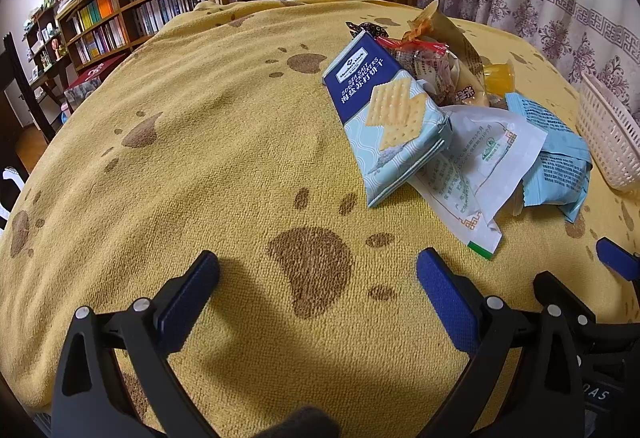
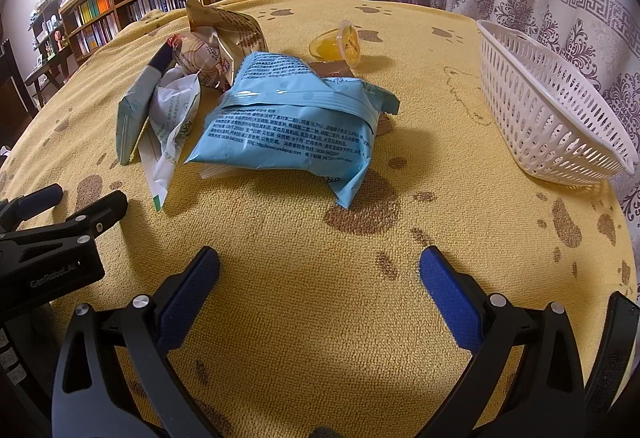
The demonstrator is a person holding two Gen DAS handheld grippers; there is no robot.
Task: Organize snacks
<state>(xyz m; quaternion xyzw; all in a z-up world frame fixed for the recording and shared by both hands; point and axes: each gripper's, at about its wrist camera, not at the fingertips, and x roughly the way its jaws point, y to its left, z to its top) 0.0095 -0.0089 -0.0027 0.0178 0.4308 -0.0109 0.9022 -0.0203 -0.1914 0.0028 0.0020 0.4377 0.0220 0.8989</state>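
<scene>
Snacks are lying heaped mid-blanket, cracker pack (image 1: 384, 110) leaning on light-blue pouch (image 2: 288, 118), clear of the empty white basket (image 2: 552, 110), while left gripper (image 1: 318, 274) and right gripper (image 2: 320, 270) are hovering wide and empty, evidently readying a first pick.

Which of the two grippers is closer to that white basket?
Right. The right gripper sits just left of the basket; the left gripper is further left, beyond it, facing the cracker pack.
</scene>
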